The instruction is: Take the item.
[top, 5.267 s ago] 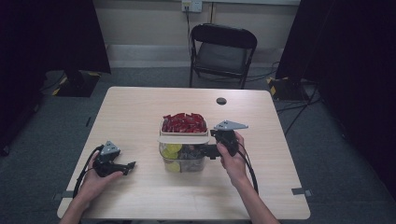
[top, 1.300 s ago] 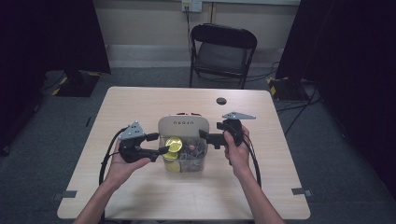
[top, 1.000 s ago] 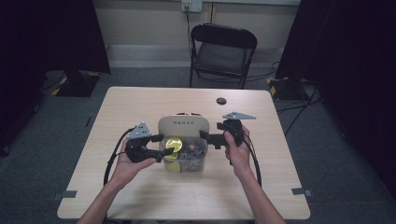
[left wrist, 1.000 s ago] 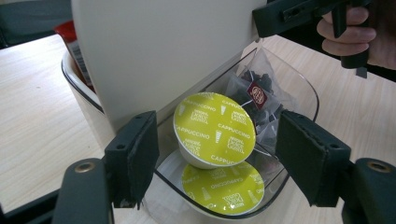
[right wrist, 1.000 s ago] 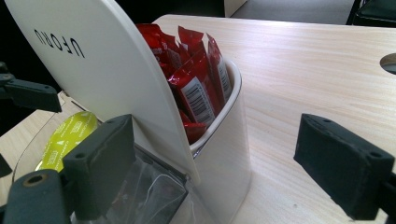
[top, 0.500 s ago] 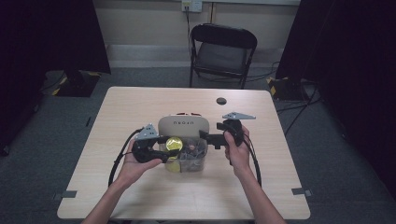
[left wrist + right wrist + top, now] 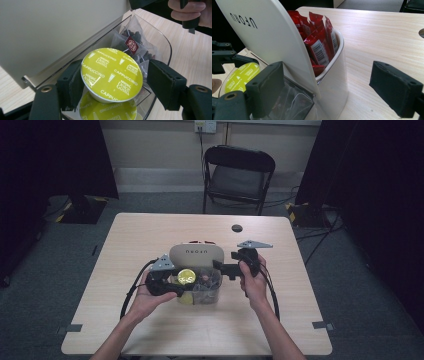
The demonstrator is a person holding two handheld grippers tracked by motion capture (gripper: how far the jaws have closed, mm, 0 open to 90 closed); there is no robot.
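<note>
The step in hand looks like moving a coffee capsule at the clear front drawer of a small storage caddy that stands near the middle of the worktop. The left tongs (image 7: 112,82) straddle a yellow-lidded cappuccino capsule (image 7: 111,73) just above the open clear drawer (image 7: 163,42); the near jaw touches the capsule's rim while the other jaw stands a little clear of it, and the jaws have just been opening, so the grip reads as loosened rather than firm. A second yellow capsule (image 7: 107,110) lies directly below in the drawer, and a mesh tea bag (image 7: 132,43) sits behind it. Whether the capsule is being set down or picked up cannot be told for certain; the easing jaws suggest a release into the drawer. The right tongs (image 7: 334,87) stand wide apart at the caddy's right side, one jaw by the raised white lid (image 7: 269,37) and the other off over bare worktop (image 7: 387,32), pressing on nothing that I can see; they seem to steady or prop the lid, behind which red sachets (image 7: 318,37) fill the white back compartment (image 7: 337,82). The next move, as I judge it, calls for spreading the left tongs fully so the capsule settles beside its twin, then drawing them back toward the near edge without catching the drawer wall.
</note>
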